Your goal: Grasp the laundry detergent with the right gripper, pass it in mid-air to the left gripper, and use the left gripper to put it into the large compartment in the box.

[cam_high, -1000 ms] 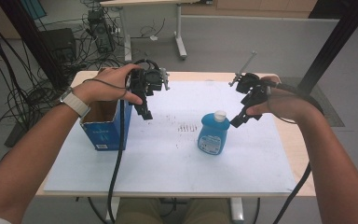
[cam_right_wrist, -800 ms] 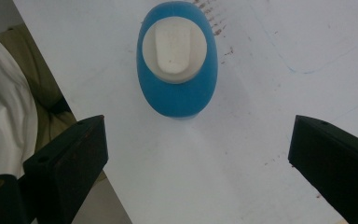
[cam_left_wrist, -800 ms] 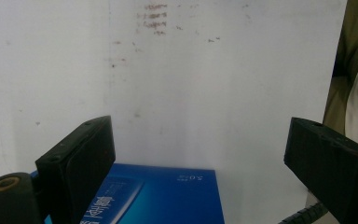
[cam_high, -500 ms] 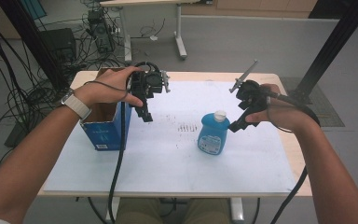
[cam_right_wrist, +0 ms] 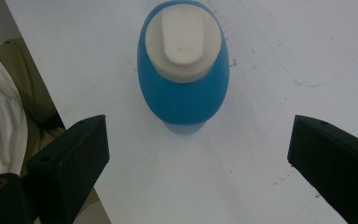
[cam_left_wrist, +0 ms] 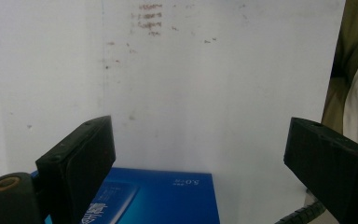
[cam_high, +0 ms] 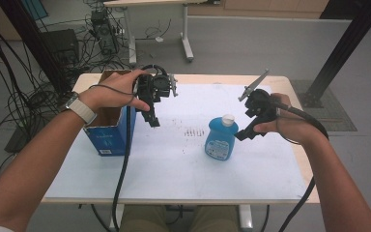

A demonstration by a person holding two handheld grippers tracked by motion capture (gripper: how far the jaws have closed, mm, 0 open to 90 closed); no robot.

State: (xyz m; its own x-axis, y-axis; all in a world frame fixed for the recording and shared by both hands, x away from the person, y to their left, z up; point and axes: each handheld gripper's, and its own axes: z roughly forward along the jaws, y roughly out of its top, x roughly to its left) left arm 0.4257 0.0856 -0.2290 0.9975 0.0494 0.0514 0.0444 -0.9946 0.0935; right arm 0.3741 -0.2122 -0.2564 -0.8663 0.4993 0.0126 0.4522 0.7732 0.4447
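On my white worktop (cam_high: 174, 164) I count one open blue box (cam_high: 107, 126) at its left and one blue bottle (cam_high: 219, 140) standing right of centre. My left tongs (cam_high: 153, 121) hang released just beside the box; my right tongs (cam_high: 243, 135), also released, sit just beside the bottle, whose white cap (cam_right_wrist: 185, 39) the right gripper view shows from above.

Blue bottle (cam_high: 218, 143) w/ white flip cap, upright on white tabletop, right of ctr, nothing touching it.

Open blue cardboard box (cam_high: 107, 137), white table cover (cam_high: 174, 164), floor cables (cam_high: 14, 104)
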